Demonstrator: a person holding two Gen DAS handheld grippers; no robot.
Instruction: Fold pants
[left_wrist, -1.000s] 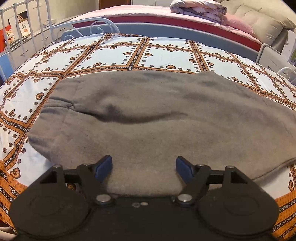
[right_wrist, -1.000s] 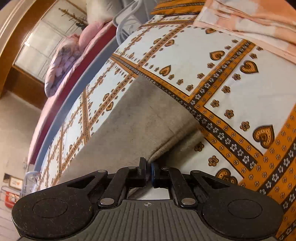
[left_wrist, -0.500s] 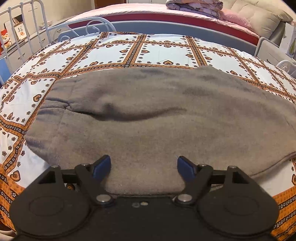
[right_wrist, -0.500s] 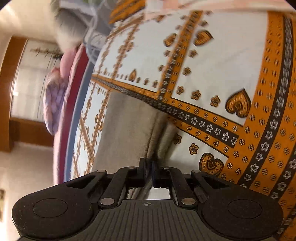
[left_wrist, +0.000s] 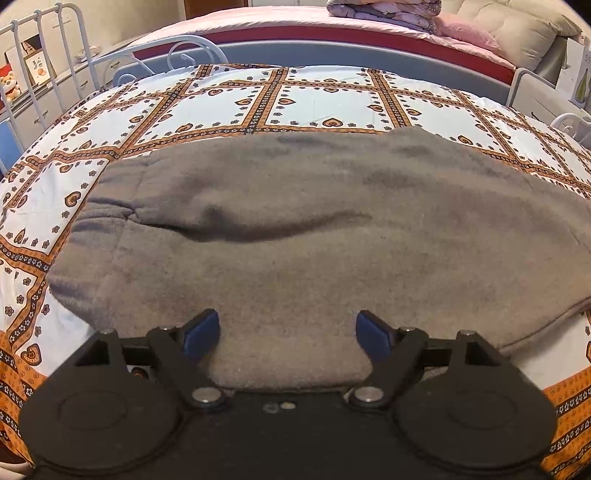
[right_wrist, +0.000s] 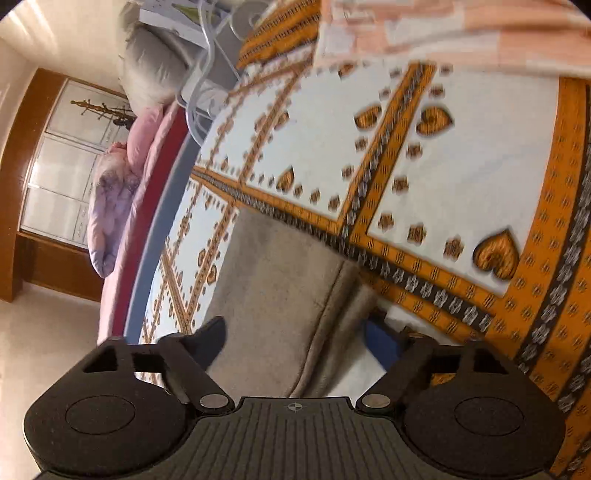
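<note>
The grey fleece pants (left_wrist: 295, 229) lie folded lengthwise across a heart-patterned bedsheet (left_wrist: 314, 103). My left gripper (left_wrist: 288, 332) is open, its blue pads either side of the near edge of the pants, holding nothing. In the right wrist view, the hem end of the pants (right_wrist: 280, 291) lies on the sheet (right_wrist: 424, 166) between the fingers of my right gripper (right_wrist: 295, 343). That gripper is open and tilted, and the cloth lies loose in it.
A white metal bed rail (left_wrist: 48, 74) stands at the far left. A second bed with pink bedding (left_wrist: 369, 33) and a folded quilt (left_wrist: 384, 11) lies behind. In the right wrist view, a peach striped cloth (right_wrist: 461, 33) lies at the sheet's top edge.
My right gripper was shut on the pants' hem end and has opened, letting it go. The left gripper has stayed open and pulled back slightly, so the pants look further away.
</note>
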